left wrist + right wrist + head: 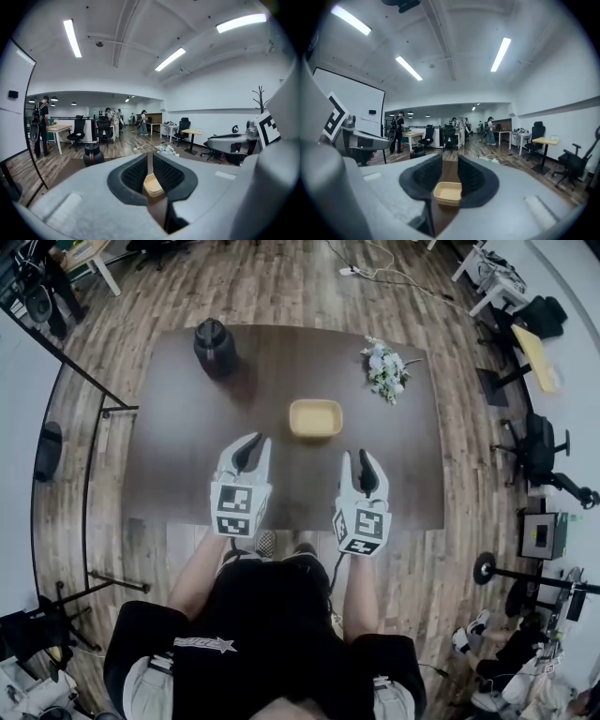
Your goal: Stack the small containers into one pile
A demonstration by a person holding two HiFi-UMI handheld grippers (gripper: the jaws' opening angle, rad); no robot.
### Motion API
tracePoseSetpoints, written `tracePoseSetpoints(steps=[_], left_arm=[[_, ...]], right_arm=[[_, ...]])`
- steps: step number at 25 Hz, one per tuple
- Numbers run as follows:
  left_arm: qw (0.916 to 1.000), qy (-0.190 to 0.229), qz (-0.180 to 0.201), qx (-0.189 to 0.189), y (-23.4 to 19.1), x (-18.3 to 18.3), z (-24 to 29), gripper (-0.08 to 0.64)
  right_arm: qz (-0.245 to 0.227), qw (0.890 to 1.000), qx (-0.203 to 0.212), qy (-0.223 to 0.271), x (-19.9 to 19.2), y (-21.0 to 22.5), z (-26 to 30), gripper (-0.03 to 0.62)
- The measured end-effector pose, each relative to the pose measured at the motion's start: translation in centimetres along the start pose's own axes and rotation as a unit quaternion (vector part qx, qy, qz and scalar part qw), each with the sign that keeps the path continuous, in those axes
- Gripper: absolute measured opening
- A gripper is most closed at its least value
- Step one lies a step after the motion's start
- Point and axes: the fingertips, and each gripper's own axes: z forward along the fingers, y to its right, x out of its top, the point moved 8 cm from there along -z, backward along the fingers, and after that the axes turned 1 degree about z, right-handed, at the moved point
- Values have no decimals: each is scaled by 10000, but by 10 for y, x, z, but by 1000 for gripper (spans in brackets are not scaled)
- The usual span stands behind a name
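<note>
In the head view, a brown worktop (169, 456) has a yellow pile (316, 418) of small containers near its middle. A black jug (215, 348) stands far back on the left, and some flowers (386, 369) lie far back on the right. The left hand-held gripper (248, 442) and the right hand-held gripper (361, 457) hover near the front edge. Both are apart from the pile.

In the left gripper view, the jaws are nearly together, with only a thin gap. Nothing is in them. The pile shows through the gap, farther off on the worktop.

In the right gripper view, the jaws stand apart and hold nothing. The pile sits beyond them, and its rims look layered one on another.

No loose container shows anywhere. So the stacking looks done, and nothing seems left to pick up.
</note>
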Motion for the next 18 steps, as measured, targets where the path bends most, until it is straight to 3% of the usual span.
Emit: tracePoseSetpoints(steps=[5, 10, 18], left_arm=[[9994, 261, 205, -52, 3, 0, -44, 20], [9993, 294, 173, -153, 3, -16, -74, 11], [9992, 265, 245, -167, 6, -16, -84, 11]], right_arm=[[-132, 9989, -225, 394, 4, -23, -46, 48], [-109, 9991, -270, 294, -9, -42, -71, 10], [-117, 9994, -187, 280, -10, -48, -80, 6]])
